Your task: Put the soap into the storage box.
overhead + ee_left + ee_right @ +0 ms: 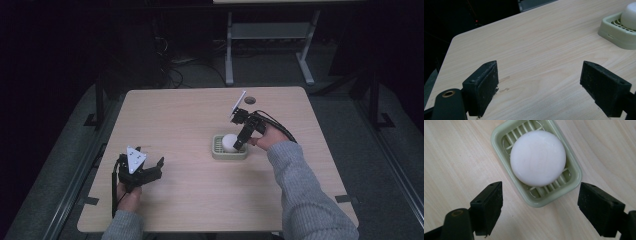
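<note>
Low in the left of the high view, the left gripper [146,169] sits over bare table [190,200], its jaws wide apart with nothing between them. Farther up, right of centre, the right gripper [240,142] points down at a round white soap [229,142] lying in a pale green slatted soap dish [218,152] — its jaws apart too. In the right gripper view the soap [538,158] fills the upper middle, the dish [574,173] reaching down between the two spread jaws — neither one touches it.

I count one white soap [538,158], one green soap dish [499,143], both at 3 o'clock on the one tabletop [185,115]. Two grippers: left gripper [144,168], right gripper [242,140].
</note>
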The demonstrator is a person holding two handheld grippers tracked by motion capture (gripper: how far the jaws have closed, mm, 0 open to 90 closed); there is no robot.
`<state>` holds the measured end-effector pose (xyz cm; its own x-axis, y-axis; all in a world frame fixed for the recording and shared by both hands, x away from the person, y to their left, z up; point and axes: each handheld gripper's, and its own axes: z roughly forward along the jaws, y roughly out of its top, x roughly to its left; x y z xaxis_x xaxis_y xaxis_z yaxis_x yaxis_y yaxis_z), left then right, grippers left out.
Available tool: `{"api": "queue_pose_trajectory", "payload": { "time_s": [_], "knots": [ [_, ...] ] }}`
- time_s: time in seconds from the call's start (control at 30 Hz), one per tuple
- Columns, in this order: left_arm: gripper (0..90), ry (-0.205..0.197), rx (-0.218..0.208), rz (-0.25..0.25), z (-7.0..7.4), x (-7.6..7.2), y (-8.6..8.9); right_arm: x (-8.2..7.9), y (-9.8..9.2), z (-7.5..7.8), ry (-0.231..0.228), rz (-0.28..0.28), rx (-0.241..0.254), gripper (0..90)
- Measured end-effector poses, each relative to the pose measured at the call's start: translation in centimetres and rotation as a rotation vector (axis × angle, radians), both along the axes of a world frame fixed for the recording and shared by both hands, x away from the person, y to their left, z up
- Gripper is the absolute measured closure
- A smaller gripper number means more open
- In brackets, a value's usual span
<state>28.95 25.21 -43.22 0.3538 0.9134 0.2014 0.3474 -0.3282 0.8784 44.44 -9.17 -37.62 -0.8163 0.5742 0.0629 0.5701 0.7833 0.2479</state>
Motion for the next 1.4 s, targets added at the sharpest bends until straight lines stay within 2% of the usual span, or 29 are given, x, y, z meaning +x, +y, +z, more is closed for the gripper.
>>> {"api": "queue_pose_trajectory", "payload": {
  "time_s": [0.3, 0.43, 0.53, 0.57, 0.77, 1.03, 1.1, 1.4],
  "knots": [
    [14.8, -0.001, 0.001, -0.001, 0.0, 0.0, -0.1, -0.9, -0.9, -0.2, 0.004, -0.007, -0.001, 20.2],
    [14.8, 0.004, 0.003, 0.0, 0.0, 0.0, -0.1, -1.3, -1.4, -0.2, 0.002, -0.01, 0.014, 20.2],
    [14.8, 0.002, 0.006, -0.004, 0.0, 0.0, -0.2, -1.6, -1.6, -0.1, 0.003, -0.008, 0.005, 20.2],
    [14.8, 0.0, 0.004, -0.005, -0.1, 0.0, -0.2, -1.8, -1.8, 0.1, -0.005, -0.003, 0.02, 20.3],
    [14.8, 0.0, 0.005, -0.004, 0.0, -0.1, -0.2, -2.3, -2.2, 0.1, -0.006, -0.003, 0.027, 20.3],
    [14.8, 0.002, 0.008, -0.003, 0.0, -0.1, -0.2, -3.1, -3.1, -0.3, -0.002, -0.013, 0.027, 20.3],
    [14.8, 0.001, 0.01, -0.003, 0.0, -0.1, -0.2, -3.4, -3.4, -0.3, -0.002, -0.014, 0.044, 20.5],
    [14.8, 0.002, 0.01, -0.005, 0.0, -0.1, -0.2, -4.0, -4.0, -0.9, 0.003, -0.019, 0.053, 20.5]
  ]
}}
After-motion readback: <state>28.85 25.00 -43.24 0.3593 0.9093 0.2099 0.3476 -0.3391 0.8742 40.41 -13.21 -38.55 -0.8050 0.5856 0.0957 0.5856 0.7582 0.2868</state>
